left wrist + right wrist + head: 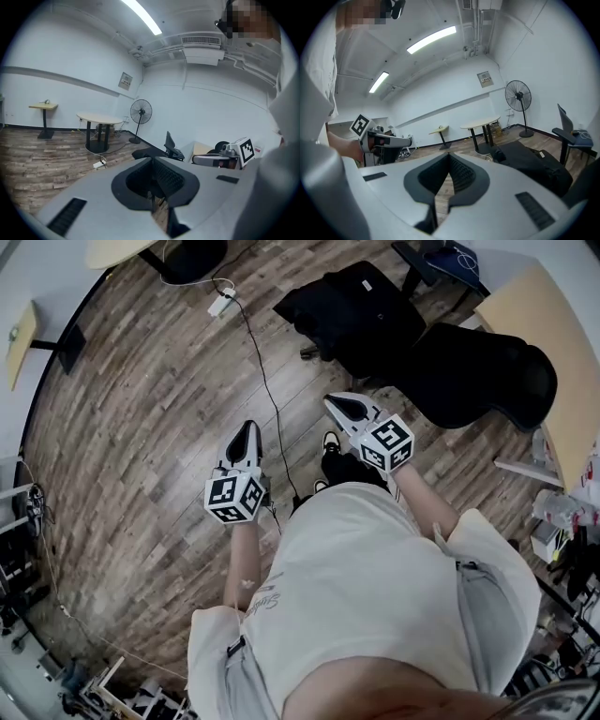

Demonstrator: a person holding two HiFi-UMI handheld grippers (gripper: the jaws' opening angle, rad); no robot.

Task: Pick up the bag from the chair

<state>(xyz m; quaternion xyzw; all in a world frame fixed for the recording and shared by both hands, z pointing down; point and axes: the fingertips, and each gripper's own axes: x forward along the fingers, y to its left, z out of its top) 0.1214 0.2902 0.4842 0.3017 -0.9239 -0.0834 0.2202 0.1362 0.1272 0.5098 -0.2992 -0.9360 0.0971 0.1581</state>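
The black bag (pixel 349 307) lies slumped on a chair at the far middle of the head view; in the right gripper view the bag (pixel 530 162) is ahead to the right. My left gripper (pixel 247 430) is held over the wooden floor, well short of the bag and left of it, its jaws shut with nothing between them. My right gripper (pixel 337 403) is nearer the bag, pointing toward it, and is also shut and empty. In the left gripper view the right gripper (pixel 220 160) shows at the right.
A black office chair (pixel 480 377) stands right of the bag beside a light wooden desk (pixel 551 326). A power strip (pixel 221 304) and its cable (pixel 265 381) cross the floor. A round table (pixel 480 124) and a standing fan (pixel 516 96) are farther back.
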